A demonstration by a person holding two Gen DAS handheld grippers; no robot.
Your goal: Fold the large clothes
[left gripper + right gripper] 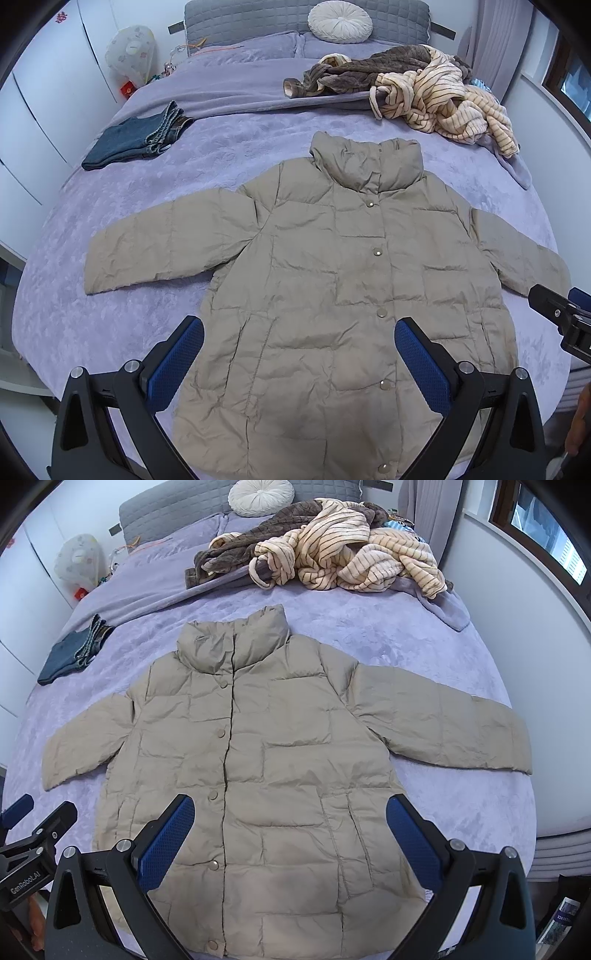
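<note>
A beige quilted puffer jacket (332, 280) lies flat, front up and snapped shut, on the purple bedspread (110, 206), both sleeves spread out sideways and collar toward the headboard. It also shows in the right wrist view (258, 746). My left gripper (299, 332) is open and empty, hovering above the jacket's lower hem. My right gripper (290, 812) is open and empty, also above the lower hem. Each gripper shows at the edge of the other's view: the right one (561, 314) and the left one (33, 830).
Folded blue jeans (136, 140) lie at the bed's left side. A heap of brown and cream striped clothes (417, 88) sits at the far right near the pillows. A round white cushion (340, 20) leans on the grey headboard. White wardrobes stand left, a window right.
</note>
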